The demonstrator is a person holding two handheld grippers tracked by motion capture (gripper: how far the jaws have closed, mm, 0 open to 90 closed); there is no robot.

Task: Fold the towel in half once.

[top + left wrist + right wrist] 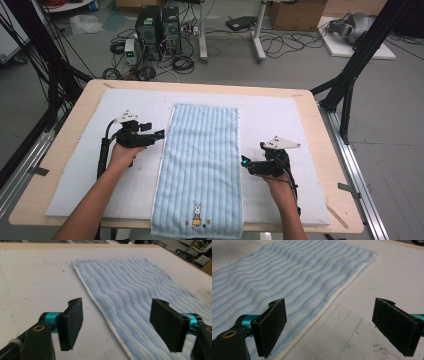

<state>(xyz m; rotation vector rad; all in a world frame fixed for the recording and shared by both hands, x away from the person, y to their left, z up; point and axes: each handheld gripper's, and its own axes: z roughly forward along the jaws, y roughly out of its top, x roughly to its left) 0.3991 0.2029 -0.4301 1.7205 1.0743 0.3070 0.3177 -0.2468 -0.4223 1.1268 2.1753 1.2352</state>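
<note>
A light blue striped towel [201,165] lies flat down the middle of the white mat, with a small rabbit picture near its front hem, which hangs over the table's front edge. My left gripper [159,134] hovers at the towel's left edge, open, jaws wide apart and nothing between them. In the left gripper view the towel [140,297] has its white edge running between the jaws of the left gripper [120,325]. My right gripper [243,162] is at the towel's right edge, open. The right gripper view shows the towel [287,282] under the left jaw of the right gripper [332,326].
A white mat [75,170] covers most of the wooden table [320,150]. Bare mat lies on both sides of the towel. Beyond the table, the floor holds computer towers [157,27], cables and black frame legs [350,75].
</note>
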